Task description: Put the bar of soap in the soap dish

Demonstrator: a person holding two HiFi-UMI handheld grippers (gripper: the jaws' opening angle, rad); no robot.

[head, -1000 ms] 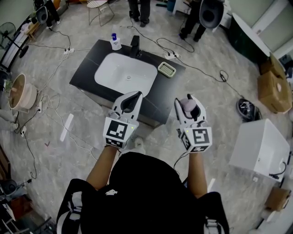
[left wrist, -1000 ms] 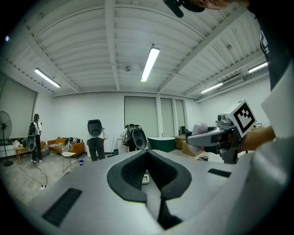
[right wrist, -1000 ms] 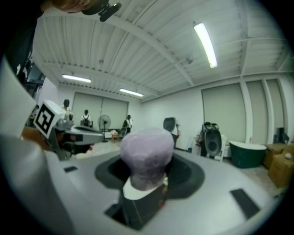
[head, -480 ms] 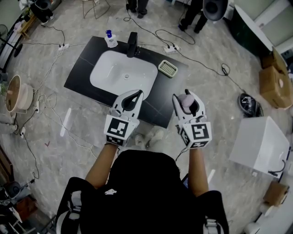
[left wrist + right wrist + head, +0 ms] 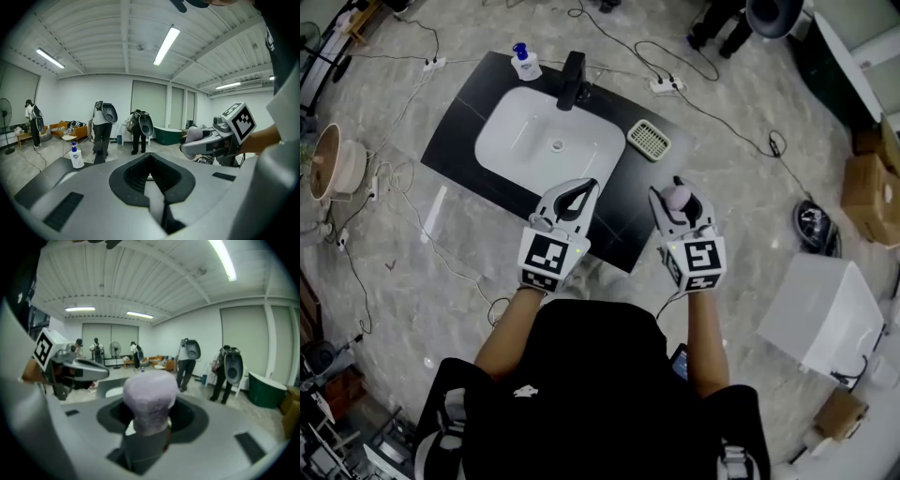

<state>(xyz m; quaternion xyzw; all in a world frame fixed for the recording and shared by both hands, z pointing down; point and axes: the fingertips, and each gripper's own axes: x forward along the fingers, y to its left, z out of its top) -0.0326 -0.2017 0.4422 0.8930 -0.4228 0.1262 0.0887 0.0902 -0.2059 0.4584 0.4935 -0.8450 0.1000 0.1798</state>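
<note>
- soap (image 5: 150,399) pinched in right gripper (image 5: 680,202), jaws wide around it; rounded, matte, pale lilac lump
- left gripper (image 5: 581,189) jaws pressed together, nothing between
- dish (image 5: 648,140): green, ribbed, rectangular, on black counter (image 5: 459,141) beside white basin (image 5: 546,141), well apart from soap

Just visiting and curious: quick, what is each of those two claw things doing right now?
Left gripper: closed, empty.
Right gripper: closed on the pale purple bar of soap.
</note>
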